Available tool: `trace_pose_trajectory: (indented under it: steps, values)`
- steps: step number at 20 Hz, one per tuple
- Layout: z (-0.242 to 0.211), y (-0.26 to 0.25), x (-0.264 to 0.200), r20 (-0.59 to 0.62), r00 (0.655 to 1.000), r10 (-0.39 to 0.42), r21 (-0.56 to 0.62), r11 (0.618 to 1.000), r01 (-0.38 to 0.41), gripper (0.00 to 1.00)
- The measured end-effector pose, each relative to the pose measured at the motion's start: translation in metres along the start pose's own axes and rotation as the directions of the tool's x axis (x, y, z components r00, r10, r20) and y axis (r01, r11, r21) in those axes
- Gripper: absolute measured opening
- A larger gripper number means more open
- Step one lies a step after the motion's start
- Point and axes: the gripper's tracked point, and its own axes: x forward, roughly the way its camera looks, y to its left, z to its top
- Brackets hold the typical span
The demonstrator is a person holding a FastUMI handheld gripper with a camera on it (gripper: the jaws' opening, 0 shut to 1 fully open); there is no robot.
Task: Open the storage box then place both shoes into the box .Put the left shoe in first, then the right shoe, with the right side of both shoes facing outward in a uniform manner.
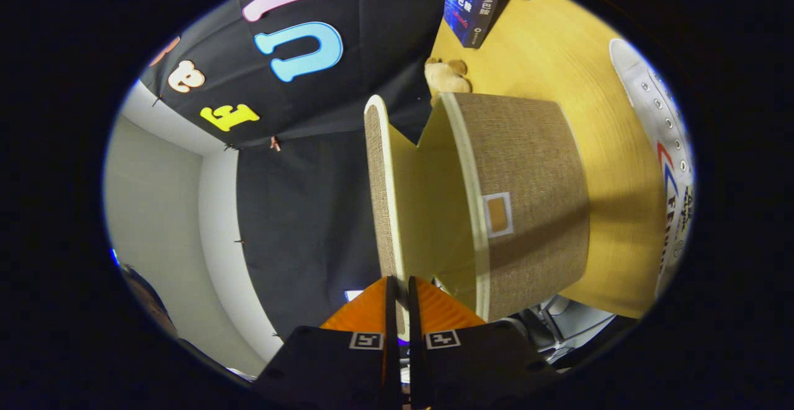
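The view is rolled sideways. The storage box (533, 205) is covered in brown woven fabric, has a small label patch on its front, and stands on the wooden table (558, 56). Its lid (376, 199) is swung away from the box body, so the pale yellow inside shows. My gripper (401, 283) is shut on the lid's rim, and the orange fingers (366, 307) pinch it from both sides. A white sneaker (673, 149) with red and blue stripes lies on the table beyond the box, well clear of the fingers.
A tan plush toy (445, 74) sits on the table behind the box, next to the black booth wall. A dark blue book (470, 0) stands farther back. A person's head (146, 295) shows near a pale wall.
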Motion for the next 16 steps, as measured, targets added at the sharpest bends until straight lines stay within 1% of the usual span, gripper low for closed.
trace_pose_trajectory:
  steps: [1, 2, 11, 16]
  values:
    - [-0.003, 0.004, -0.001, -0.006, 1.000, -0.007, -0.015, 1.000, 0.007, 0.08]
    - [-0.004, 0.005, -0.006, -0.009, 0.999, -0.031, -0.037, 0.999, 0.031, 0.05]
    - [-0.013, 0.054, 0.034, 0.019, 0.998, -0.059, -0.092, 0.994, 0.061, 0.05]
    - [-0.013, 0.087, 0.073, 0.029, 0.997, -0.078, -0.154, 0.985, 0.081, 0.05]
